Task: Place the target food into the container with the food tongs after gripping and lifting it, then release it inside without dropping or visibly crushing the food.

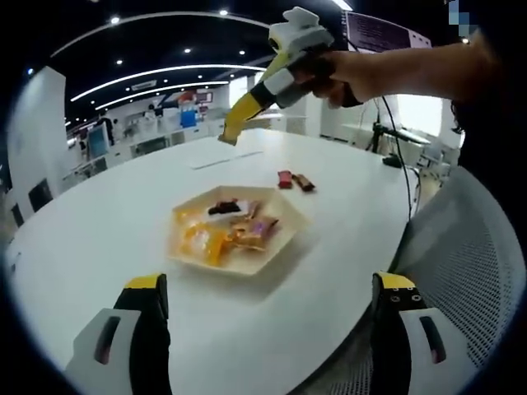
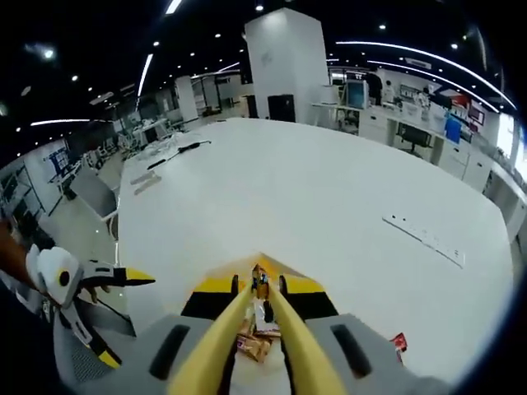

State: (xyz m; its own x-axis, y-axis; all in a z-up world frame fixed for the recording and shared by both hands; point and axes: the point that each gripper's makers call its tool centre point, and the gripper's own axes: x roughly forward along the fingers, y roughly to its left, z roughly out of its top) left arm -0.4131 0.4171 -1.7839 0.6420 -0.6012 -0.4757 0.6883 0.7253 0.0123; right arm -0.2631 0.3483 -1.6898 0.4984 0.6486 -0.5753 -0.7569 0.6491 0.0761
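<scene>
Above the white table (image 1: 99, 239), right gripper (image 2: 258, 288) raised in a hand (image 1: 329, 74), yellow tongs (image 1: 247, 109) pinched; left gripper (image 1: 270, 288) fingers apart.

One tray (image 1: 284, 247), two loose snacks (image 1: 295, 180)

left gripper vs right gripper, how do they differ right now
The left gripper is open, jaws wide apart and empty, low over the white table. The right gripper is shut on yellow food tongs, raised high above the hexagonal tray of wrapped snacks. Both have black, yellow-tipped jaws.
</scene>
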